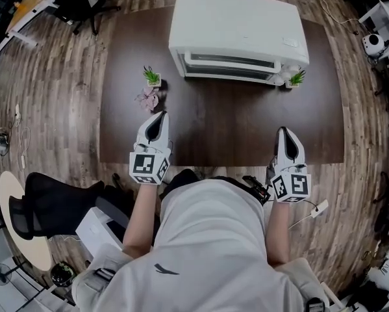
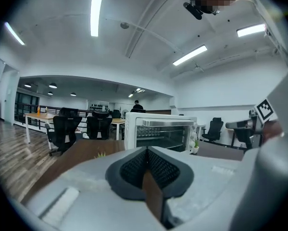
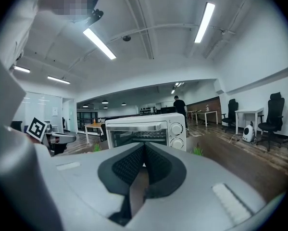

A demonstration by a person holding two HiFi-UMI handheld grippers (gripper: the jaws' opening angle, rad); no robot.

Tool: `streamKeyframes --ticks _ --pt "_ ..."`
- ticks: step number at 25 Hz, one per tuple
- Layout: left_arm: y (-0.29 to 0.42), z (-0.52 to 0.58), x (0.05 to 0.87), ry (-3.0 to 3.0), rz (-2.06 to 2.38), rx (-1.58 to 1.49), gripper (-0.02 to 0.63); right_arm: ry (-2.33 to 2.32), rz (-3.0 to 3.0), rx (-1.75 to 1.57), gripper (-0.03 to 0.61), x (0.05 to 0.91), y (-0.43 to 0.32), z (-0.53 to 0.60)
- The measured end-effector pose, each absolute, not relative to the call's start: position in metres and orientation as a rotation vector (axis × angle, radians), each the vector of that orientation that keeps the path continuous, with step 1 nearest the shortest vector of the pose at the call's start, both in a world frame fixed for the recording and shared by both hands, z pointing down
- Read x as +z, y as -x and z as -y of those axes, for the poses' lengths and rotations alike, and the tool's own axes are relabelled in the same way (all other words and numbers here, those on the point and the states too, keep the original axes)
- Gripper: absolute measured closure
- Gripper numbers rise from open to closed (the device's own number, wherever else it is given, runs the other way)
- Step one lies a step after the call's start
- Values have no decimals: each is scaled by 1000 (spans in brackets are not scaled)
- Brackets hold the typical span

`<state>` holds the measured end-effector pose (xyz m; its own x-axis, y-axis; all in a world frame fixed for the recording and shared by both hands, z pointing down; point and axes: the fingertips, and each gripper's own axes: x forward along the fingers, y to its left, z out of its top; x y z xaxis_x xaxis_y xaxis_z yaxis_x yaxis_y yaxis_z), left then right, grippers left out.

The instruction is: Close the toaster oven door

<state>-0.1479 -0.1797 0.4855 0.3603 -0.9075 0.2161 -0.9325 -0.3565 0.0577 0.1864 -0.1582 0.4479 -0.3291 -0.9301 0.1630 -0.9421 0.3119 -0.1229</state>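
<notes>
A white toaster oven (image 1: pixel 238 34) stands at the far side of the dark brown table (image 1: pixel 220 132). Its glass door (image 1: pixel 230 65) sits upright against the front and looks closed, with the knobs at its right end. My left gripper (image 1: pixel 158 116) rests over the table's near edge, left of centre, jaws shut with nothing between them. My right gripper (image 1: pixel 284 132) hovers at the near edge on the right, also shut and empty. Both point at the oven from well short of it. The left gripper view shows the oven (image 2: pixel 160 131) beyond the closed left gripper (image 2: pixel 147 150); the right gripper view shows the oven (image 3: pixel 146 129) past the closed right gripper (image 3: pixel 144 147).
A small green potted plant (image 1: pixel 152 77) and a pink flower (image 1: pixel 147 98) stand left of the oven, another green plant (image 1: pixel 295 78) at its right corner. A black office chair (image 1: pixel 45 203) and a white box (image 1: pixel 97 229) sit on the wooden floor at my left.
</notes>
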Motion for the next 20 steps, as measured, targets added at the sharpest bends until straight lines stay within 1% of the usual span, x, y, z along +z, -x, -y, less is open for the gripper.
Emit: streamKeyframes --ticks 6,20 --pt "163 163 487 -2395 1708 190 623 -1766 2524 260 578 441 -178 162" --pt "166 154 482 -2403 1716 186 623 -1710 2566 241 578 439 -162 163"
